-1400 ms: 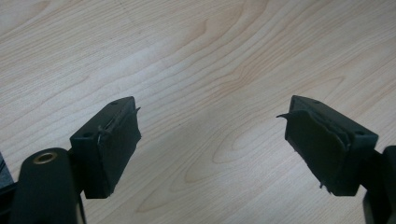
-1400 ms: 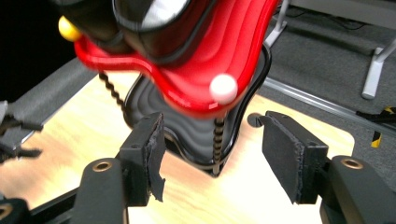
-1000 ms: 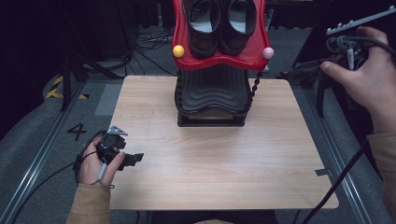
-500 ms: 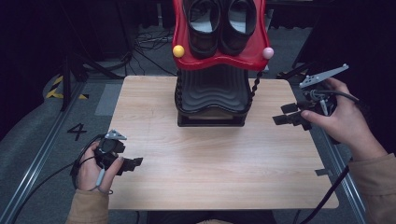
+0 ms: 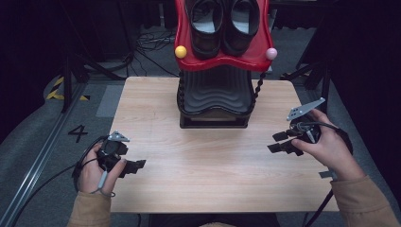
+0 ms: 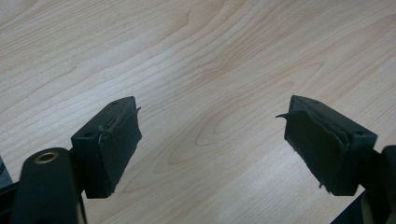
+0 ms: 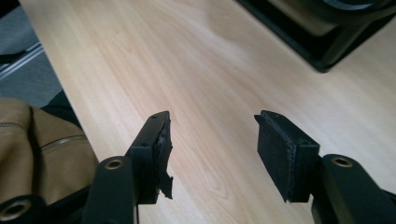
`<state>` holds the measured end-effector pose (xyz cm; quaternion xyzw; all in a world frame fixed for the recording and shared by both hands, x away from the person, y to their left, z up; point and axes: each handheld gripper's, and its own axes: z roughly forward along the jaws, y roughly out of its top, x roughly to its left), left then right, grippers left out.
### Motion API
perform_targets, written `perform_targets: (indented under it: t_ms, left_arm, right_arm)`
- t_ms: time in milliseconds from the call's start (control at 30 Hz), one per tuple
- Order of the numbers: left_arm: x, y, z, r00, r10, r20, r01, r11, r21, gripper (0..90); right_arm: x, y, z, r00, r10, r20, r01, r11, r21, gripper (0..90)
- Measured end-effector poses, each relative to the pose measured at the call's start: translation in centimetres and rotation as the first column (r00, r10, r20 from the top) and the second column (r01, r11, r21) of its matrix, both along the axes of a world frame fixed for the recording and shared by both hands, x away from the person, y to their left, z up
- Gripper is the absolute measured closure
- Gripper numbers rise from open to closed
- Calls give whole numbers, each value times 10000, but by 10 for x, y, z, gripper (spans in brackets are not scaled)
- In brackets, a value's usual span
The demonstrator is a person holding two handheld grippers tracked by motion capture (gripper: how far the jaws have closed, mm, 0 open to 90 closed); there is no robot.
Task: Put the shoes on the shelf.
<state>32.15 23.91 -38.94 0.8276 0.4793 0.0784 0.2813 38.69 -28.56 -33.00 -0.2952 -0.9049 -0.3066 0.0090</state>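
Since a moment ago, the right gripper (image 5: pixel 280 142) has come down low over the table (image 5: pixel 208 175), jaws apart and empty, well right of the shoe rack (image 5: pixel 215 101). Opposite, the left gripper (image 5: pixel 135 166) rests released at the near-left edge. A "4" (image 5: pixel 77 133) marks the floor.

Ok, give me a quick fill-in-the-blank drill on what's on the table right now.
1. The pair of black shoes sits on the ___ tier of the red-topped black shoe rack.
2. The left gripper has its jaws ___.
3. The right gripper holds ___ between its jaws.
4. The light wooden table bears the rack at its ___ edge.

Missing words: top; open; nothing; far
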Motion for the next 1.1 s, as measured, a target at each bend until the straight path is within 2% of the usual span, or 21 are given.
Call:
perform_targets:
  t_ms: [67, 133, 167, 267, 300, 333, 433, 467, 533, 600, 700, 767, 867, 1100]
  left_arm:
    - [1, -1, -1, 10000, 6, 20, -6, 10000, 42, 187]
    - [2, -1, -1, 10000, -21, 10, 21, 10000, 68, 187]
    - [2, -1, -1, 10000, -21, 10, 21, 10000, 68, 187]
    - [3, -3, -2, 10000, -20, -6, 20, 10000, 70, 187]
    - [3, -3, -2, 10000, -28, -32, 29, 9999, 126, 187]
    - [3, -3, -2, 10000, -28, -32, 29, 9999, 126, 187]
    - [3, -4, -3, 10000, -10, -62, 11, 9999, 150, 187]
    - [4, -4, -4, 10000, -32, -64, 33, 9999, 165, 187]
    - [4, -5, -4, 10000, -45, -65, 46, 9998, 202, 187]
    - [4, -4, -4, 10000, -48, -46, 49, 9998, 178, 187]
    - [4, -3, -4, 10000, -21, -29, 22, 9998, 217, 187]
    - [5, -4, -4, 10000, -25, -70, 27, 9997, 223, 187]
    - [6, -4, -6, 10000, -15, -94, 18, 9995, 316, 187]
    - [12, -3, -16, 9996, 19, -282, -5, 9988, 488, 185]
  right_arm:
    - [0, 1, -8, 10000, 44, 27, -44, 10000, 65, 457]
    - [0, 1, -19, 9997, -179, 142, 178, 9998, 23, 457]
    - [0, 1, -19, 9997, -179, 142, 178, 9998, 23, 457]
    - [2, -1, -33, 9995, -301, 105, 305, 9987, -398, 460]
    - [4, -4, -43, 9991, -428, -5, 427, 9976, -545, 459]
    - [4, -4, -43, 9991, -428, -5, 427, 9976, -545, 459]
    - [6, -11, -62, 9958, -845, -338, 839, 9963, -208, 454]
    - [6, -11, -62, 9958, -845, -338, 839, 9963, -208, 454]
    - [8, -15, -73, 9934, -973, -605, 946, 9945, -450, 455]
    - [10, -19, -81, 9892, -1188, -853, 1164, 9927, -328, 452]
    - [11, -23, -92, 9864, -1243, -1078, 1183, 9911, -606, 449]
    - [11, -24, -98, 9831, -1327, -1262, 1241, 9895, -739, 440]
    - [11, -26, -104, 9822, -1442, -1204, 1310, 9852, -1108, 422]
    - [12, -28, -108, 9856, -1363, -997, 1228, 9838, -1310, 414]
